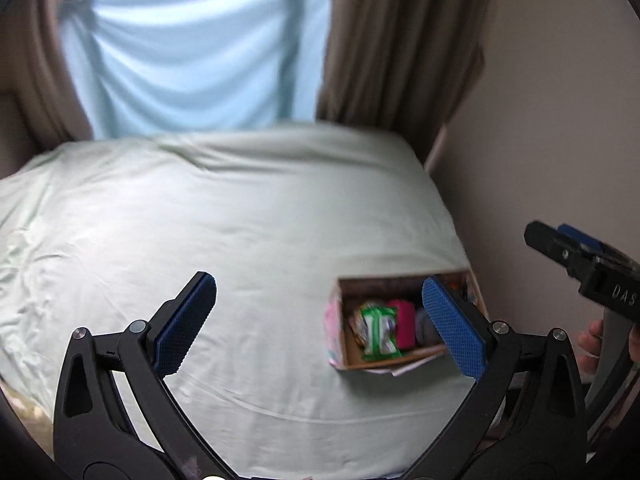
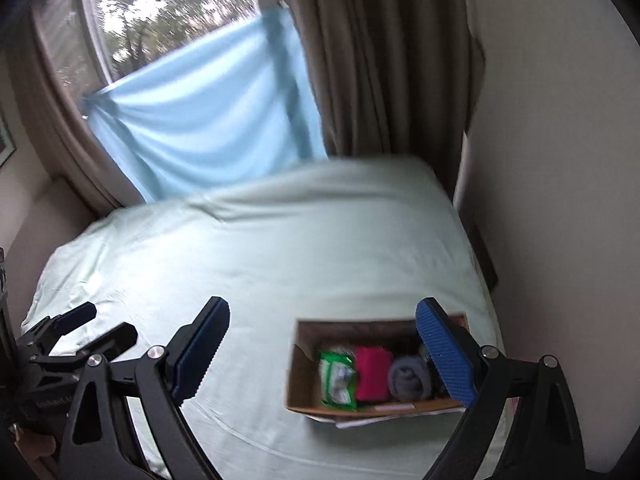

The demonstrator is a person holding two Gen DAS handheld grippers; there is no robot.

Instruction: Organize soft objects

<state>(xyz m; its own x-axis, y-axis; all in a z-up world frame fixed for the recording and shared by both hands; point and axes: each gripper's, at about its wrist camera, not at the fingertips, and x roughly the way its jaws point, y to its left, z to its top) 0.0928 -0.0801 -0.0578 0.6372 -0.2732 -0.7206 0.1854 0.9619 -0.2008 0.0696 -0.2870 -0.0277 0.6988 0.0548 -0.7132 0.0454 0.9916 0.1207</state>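
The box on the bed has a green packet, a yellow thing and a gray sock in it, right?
Almost. The box holds a green packet and a gray sock, but the middle thing is pink, not yellow. The right wrist view shows it.

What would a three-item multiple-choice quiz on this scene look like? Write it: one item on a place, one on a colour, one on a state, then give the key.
1. Where does the cardboard box sit?
A. on the bed, near its right edge
B. on the windowsill
C. on the floor

2. What colour is the item between the green packet and the grey bundle?
A. yellow
B. pink
C. white

3. How are the two grippers?
A. both open, holding nothing
B. both shut on cloth
C. one holds the box

Key: 1 A, the box rests on the pale green sheet. 2 B, the pink item lies between them. 3 A, the left gripper and right gripper show spread fingers with nothing between.
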